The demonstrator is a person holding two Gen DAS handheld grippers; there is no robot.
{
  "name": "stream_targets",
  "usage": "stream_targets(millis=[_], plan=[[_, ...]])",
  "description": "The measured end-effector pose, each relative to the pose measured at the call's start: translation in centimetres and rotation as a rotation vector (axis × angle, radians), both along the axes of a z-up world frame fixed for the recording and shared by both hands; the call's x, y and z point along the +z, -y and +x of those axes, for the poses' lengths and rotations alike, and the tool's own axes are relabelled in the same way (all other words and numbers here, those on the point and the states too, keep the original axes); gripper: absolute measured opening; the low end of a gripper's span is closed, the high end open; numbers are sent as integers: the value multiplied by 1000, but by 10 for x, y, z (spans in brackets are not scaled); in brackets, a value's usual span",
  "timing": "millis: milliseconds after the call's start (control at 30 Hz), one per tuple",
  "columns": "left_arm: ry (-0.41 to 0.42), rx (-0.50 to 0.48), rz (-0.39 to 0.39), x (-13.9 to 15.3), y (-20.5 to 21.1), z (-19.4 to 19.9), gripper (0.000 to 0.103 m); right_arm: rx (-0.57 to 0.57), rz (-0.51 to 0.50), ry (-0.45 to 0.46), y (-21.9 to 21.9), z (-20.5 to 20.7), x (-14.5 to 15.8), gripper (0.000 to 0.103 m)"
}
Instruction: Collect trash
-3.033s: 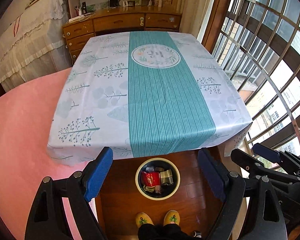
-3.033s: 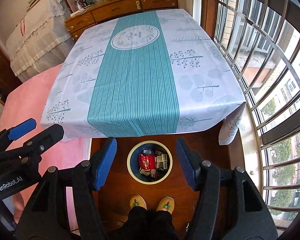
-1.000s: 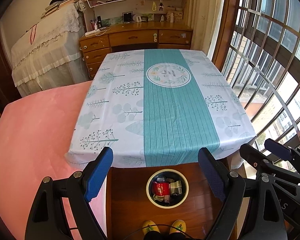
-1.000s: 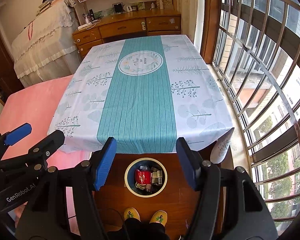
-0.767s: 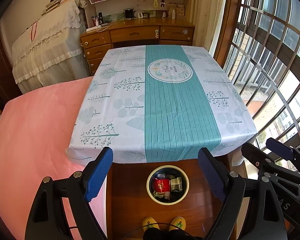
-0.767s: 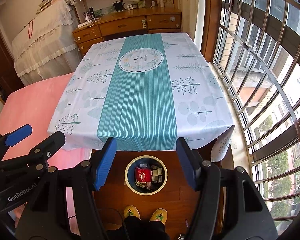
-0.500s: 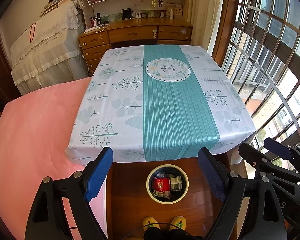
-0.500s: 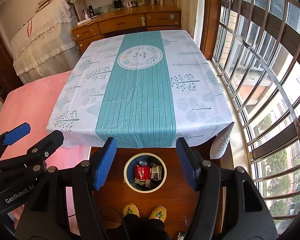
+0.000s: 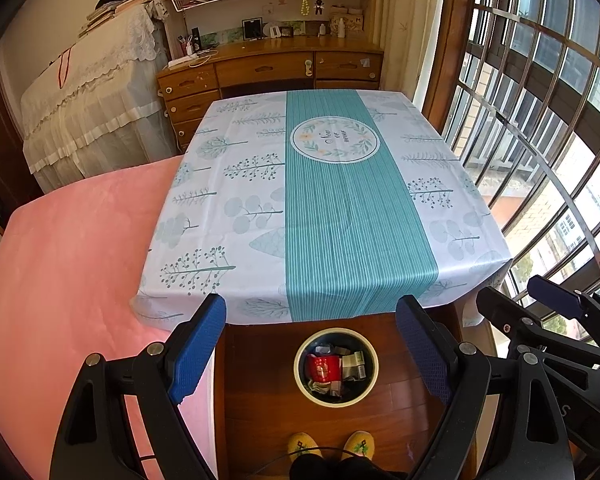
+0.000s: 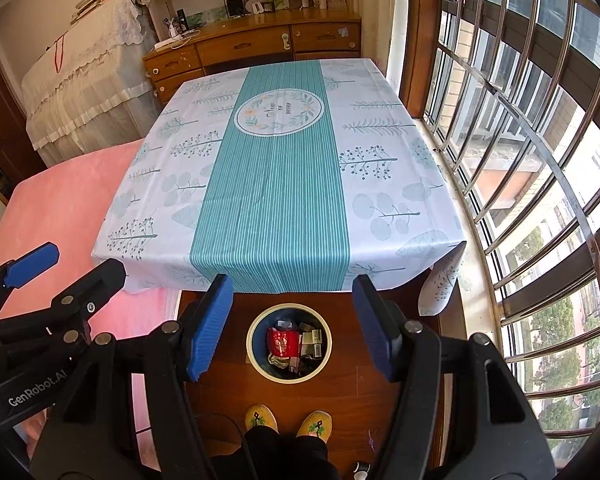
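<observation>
A round bin (image 9: 300,376) (image 10: 252,350) stands on the wooden floor in front of the table, holding a red packet (image 9: 320,366) (image 10: 283,341) and several small wrappers. My left gripper (image 9: 311,344) hangs open high above the bin, nothing between its blue pads. My right gripper (image 10: 293,316) is open too and empty, also above the bin. Each gripper shows at the edge of the other's view. The table's white and teal cloth (image 9: 328,208) (image 10: 276,184) carries no trash that I can see.
A person's yellow slippers (image 9: 332,444) (image 10: 288,418) stand just behind the bin. A pink bed (image 9: 68,264) lies left of the table, barred windows (image 9: 540,128) run along the right, and a wooden desk (image 9: 268,68) with shelves sits behind.
Over the last three seconds both views have pulled back and tilted up, showing more of the room. In the last second nothing has visibly moved.
</observation>
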State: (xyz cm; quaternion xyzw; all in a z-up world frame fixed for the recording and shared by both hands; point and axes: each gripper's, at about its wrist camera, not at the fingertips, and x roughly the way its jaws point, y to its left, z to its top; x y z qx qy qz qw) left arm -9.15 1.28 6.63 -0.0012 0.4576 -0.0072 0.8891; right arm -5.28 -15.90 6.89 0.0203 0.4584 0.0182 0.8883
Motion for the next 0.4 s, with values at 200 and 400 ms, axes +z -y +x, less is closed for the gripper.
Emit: stream_targets(millis=[200,400], plan=[[8,-1,4,2,-3,-4,88,1,-1,2,1,-2,-1,59],[-1,-1,13,2,-5,-4,88,3,-1,1,0,-2,-1,59]])
